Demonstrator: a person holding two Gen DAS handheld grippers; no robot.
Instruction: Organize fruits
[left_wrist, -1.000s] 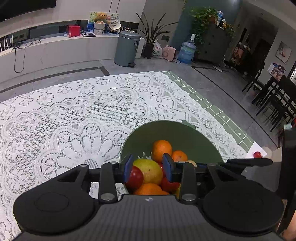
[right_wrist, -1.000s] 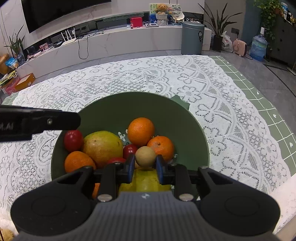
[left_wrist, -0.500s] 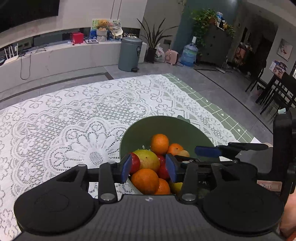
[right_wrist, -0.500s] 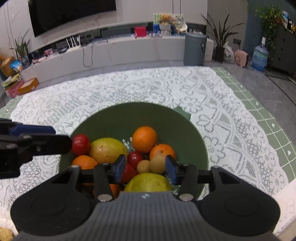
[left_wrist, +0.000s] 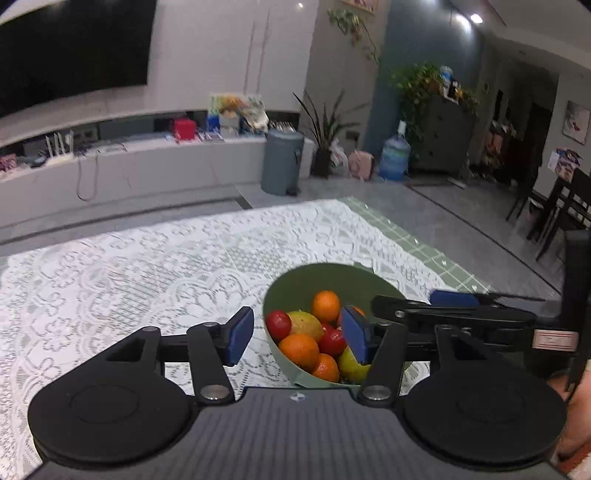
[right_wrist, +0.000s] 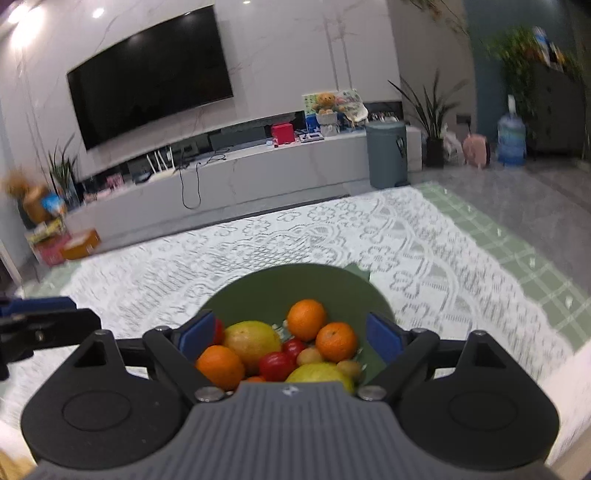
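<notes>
Fruit fills a round sage-green plastic bowl (right_wrist: 280, 291) that stands on the bench under a white lace tablecloth (right_wrist: 406, 243). Inside lie three oranges (right_wrist: 306, 319), a yellow-green mango (right_wrist: 253, 341), several small red tomato-like fruits (right_wrist: 275, 365), two small tan round fruits (right_wrist: 310, 356) and a large yellow-green fruit (right_wrist: 319, 373) at the near rim. A small tab sticks out from the bowl's far rim.

The left tongs (left_wrist: 297, 338) hover over the bowl's near-left side with blue pads spread apart, nothing pinched between them. The right tongs (right_wrist: 290, 338) hang above the bowl's near edge, pads wide apart and clear of the fruit; in the left wrist view they reach in from the right (left_wrist: 454, 299) over the bowl.

Both pairs of jaws have just been opening. A second ago the right pads framed a tan fruit and the left pads stood narrow over the mango; now both sit higher and farther back, and the bowl looks smaller. More of the wall-mounted black television (right_wrist: 151, 74) and the long white cabinet (right_wrist: 258, 166) shows.

The near rim and the lowest fruit are hidden behind the tongs' bodies. Both views are blurred, so the small red fruits cannot be identified. A bit of a hand (left_wrist: 580, 424) is cut off at the right edge.
</notes>
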